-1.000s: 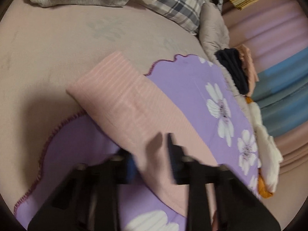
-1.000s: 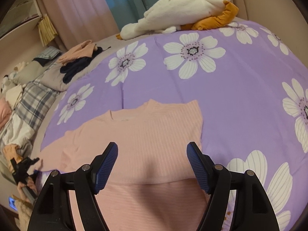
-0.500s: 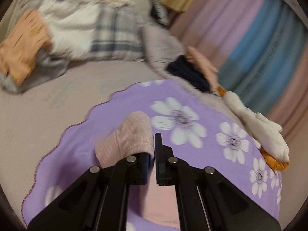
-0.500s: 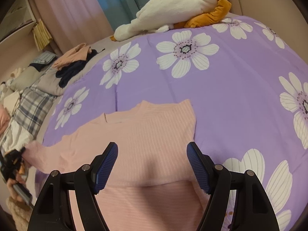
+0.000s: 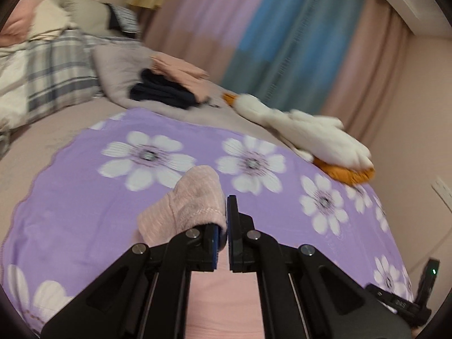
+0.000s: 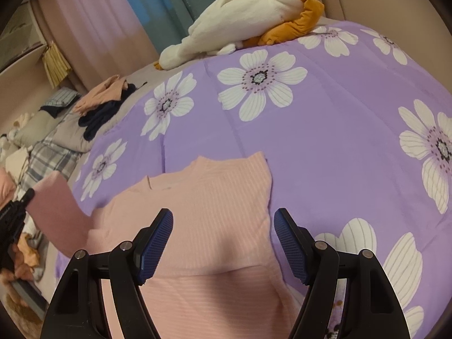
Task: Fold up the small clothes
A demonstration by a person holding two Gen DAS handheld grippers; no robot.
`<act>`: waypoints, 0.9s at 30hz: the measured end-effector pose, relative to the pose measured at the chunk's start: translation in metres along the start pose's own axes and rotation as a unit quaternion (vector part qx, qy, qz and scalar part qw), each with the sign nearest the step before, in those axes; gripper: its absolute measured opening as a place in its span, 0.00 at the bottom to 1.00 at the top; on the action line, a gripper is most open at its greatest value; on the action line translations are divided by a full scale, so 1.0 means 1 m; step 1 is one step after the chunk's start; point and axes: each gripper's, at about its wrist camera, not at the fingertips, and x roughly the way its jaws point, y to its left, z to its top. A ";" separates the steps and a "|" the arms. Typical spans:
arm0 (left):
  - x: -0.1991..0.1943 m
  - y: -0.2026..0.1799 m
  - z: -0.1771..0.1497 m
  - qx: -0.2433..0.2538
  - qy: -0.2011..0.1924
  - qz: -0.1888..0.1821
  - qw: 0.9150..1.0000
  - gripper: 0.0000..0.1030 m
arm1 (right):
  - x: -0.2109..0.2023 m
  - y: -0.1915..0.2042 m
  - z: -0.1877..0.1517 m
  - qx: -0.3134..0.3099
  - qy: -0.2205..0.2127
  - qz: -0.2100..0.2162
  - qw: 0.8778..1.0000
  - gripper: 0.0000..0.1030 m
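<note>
A pink ribbed sweater (image 6: 214, 220) lies flat on the purple flowered blanket (image 6: 325, 147), its right sleeve folded in. My left gripper (image 5: 223, 226) is shut on the cuff of the left sleeve (image 5: 195, 200) and holds it lifted above the blanket. In the right wrist view the raised sleeve (image 6: 53, 203) and the left gripper show at the far left edge. My right gripper (image 6: 223, 243) is open and empty, hovering over the sweater's body near the hem.
A white and orange plush goose (image 6: 245, 19) lies at the blanket's far edge. A pile of navy and peach clothes (image 5: 169, 84) and plaid bedding (image 5: 48, 76) sit at the far left. Curtains (image 5: 268, 36) hang behind the bed.
My left gripper closed on the sleeve cuff and lifted it up and inward over the sweater. My right gripper stayed open above the sweater, moving slightly closer.
</note>
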 end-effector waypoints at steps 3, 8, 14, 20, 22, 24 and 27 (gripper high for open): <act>0.010 -0.022 -0.011 0.014 0.024 -0.028 0.999 0.02 | -0.001 -0.002 0.001 0.003 -0.001 0.002 1.000 0.71; 0.027 -0.056 -0.034 0.036 0.061 -0.064 0.995 0.02 | -0.004 -0.008 0.001 0.010 -0.004 0.003 1.000 0.71; 0.051 -0.082 -0.070 0.050 0.111 -0.083 0.989 0.02 | -0.006 -0.020 0.002 0.024 -0.003 -0.004 1.000 0.71; 0.069 -0.096 -0.102 0.057 0.151 -0.096 0.982 0.02 | -0.008 -0.031 0.004 0.038 -0.006 -0.006 0.999 0.71; 0.075 -0.101 -0.114 0.064 0.164 -0.098 0.979 0.02 | -0.008 -0.035 0.005 0.041 -0.005 -0.008 0.999 0.71; 0.081 -0.104 -0.124 0.070 0.175 -0.095 0.977 0.02 | -0.008 -0.036 0.004 0.042 -0.004 -0.010 0.999 0.71; 0.090 -0.105 -0.140 0.072 0.198 -0.097 0.973 0.03 | -0.008 -0.038 0.004 0.043 -0.003 -0.012 0.999 0.71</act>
